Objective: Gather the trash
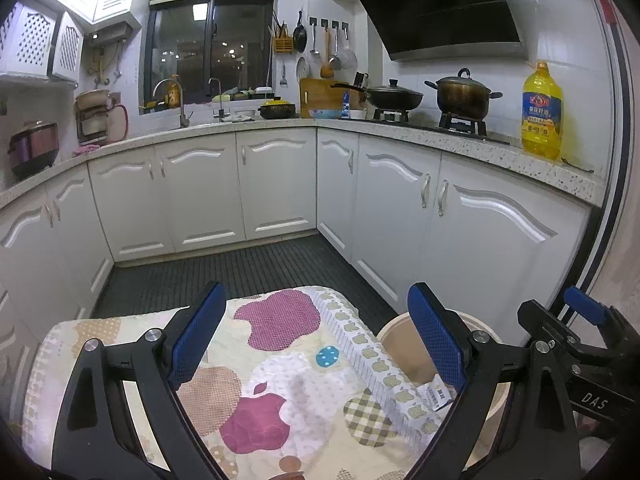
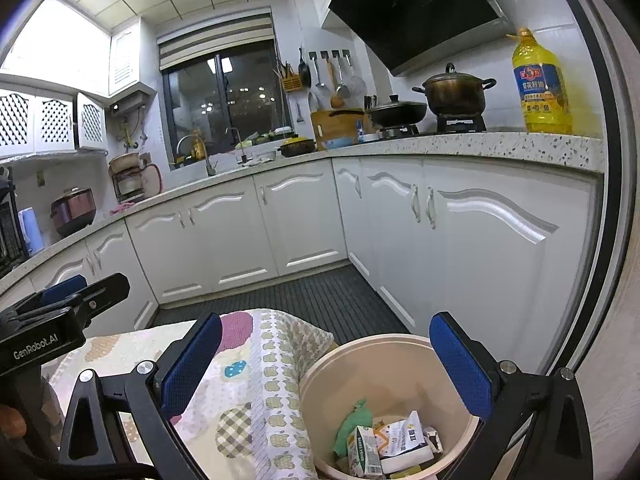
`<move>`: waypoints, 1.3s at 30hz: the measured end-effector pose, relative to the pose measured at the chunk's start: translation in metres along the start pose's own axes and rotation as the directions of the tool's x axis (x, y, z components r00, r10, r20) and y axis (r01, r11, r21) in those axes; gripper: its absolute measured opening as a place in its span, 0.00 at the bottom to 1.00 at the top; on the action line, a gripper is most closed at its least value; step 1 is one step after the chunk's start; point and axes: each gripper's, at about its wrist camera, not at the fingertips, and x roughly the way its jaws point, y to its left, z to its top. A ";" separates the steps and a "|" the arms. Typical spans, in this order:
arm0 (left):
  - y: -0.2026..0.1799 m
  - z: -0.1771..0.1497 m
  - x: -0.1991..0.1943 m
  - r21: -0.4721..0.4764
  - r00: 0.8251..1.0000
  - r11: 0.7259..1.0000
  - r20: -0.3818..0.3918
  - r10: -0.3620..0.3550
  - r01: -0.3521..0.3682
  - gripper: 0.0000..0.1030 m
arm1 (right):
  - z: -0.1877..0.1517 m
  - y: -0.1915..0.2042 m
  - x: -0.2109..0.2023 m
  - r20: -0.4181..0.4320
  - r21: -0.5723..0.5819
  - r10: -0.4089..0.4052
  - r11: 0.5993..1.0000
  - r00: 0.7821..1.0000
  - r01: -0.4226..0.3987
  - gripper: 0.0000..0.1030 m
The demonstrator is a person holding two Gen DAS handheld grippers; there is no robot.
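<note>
A cream round bin (image 2: 324,364) stands on the floor right of a table with an apple-print cloth (image 2: 248,392). In it lie a green wrapper (image 2: 352,420), a small carton (image 2: 362,456) and white packets (image 2: 404,436). My right gripper (image 2: 326,364) is open and empty, above the bin's left rim. My left gripper (image 1: 316,340) is open and empty over the cloth (image 1: 280,360); the bin (image 1: 400,340) shows to its right with a white packet (image 1: 436,394) inside. The right gripper also shows in the left wrist view (image 1: 580,320).
White kitchen cabinets (image 2: 300,216) line a dark ribbed floor (image 2: 280,300). The counter holds a yellow oil bottle (image 2: 540,84), pots on a stove (image 2: 456,92), a sink tap (image 2: 208,160) and a rice cooker (image 2: 74,208). A wall (image 2: 616,320) is close on the right.
</note>
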 end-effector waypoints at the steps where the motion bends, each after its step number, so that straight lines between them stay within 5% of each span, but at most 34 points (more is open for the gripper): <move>1: 0.000 0.000 -0.001 -0.002 1.000 1.000 0.000 -0.006 0.006 0.89 | 0.000 0.000 0.000 0.002 0.001 -0.001 1.000 1.000 0.001 1.00; 39: -0.002 -0.005 0.006 -0.005 1.000 1.000 0.003 -0.008 0.008 0.89 | 0.006 0.007 0.000 0.028 -0.030 -0.054 0.998 0.998 0.055 1.00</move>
